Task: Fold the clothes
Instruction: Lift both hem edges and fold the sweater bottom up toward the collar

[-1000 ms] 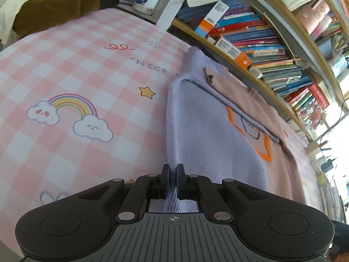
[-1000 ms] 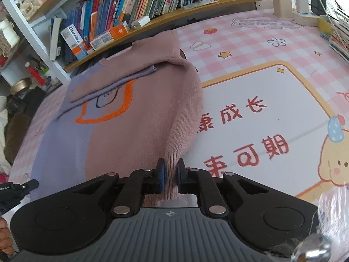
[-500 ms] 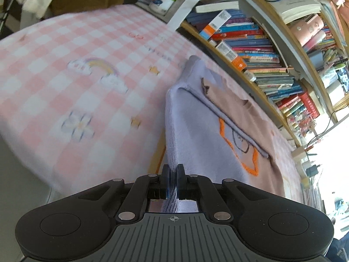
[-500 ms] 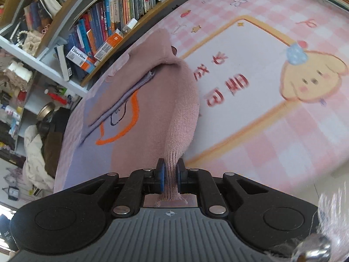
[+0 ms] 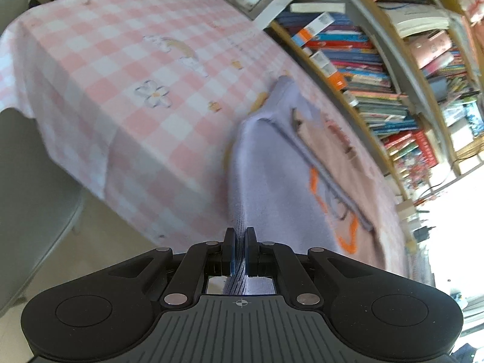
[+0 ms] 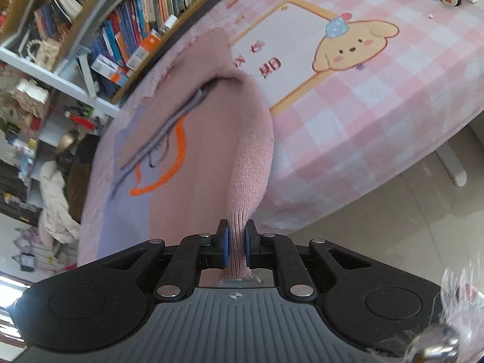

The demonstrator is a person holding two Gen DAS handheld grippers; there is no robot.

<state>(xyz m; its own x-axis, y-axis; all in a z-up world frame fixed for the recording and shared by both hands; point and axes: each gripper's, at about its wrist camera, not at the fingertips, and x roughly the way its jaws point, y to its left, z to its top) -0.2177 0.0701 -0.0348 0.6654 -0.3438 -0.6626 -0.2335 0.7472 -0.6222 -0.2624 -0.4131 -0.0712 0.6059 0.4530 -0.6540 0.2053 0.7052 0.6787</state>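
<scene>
Left wrist view: left gripper (image 5: 238,249) w/ fingers (image 5: 229,251) clamped on the lavender edge of the sweater (image 5: 281,181), knit pinched betw. the blue pads. Sweater spreads fwd over the pink-check tablecloth (image 5: 121,90) on the worktop, near edge lifted off it; orange outline motif (image 5: 348,236) on the front, a folded pink part on top. Bookshelf (image 5: 363,60) runs beyond. View is blurred. Right wrist view: right gripper (image 6: 236,246) fingers (image 6: 222,248) closed on the sweater's (image 6: 211,151) pink ribbed corner, held raised above the worktop edge. Puppy print (image 6: 354,48) on the cloth to the right, floor (image 6: 393,217) below.
</scene>
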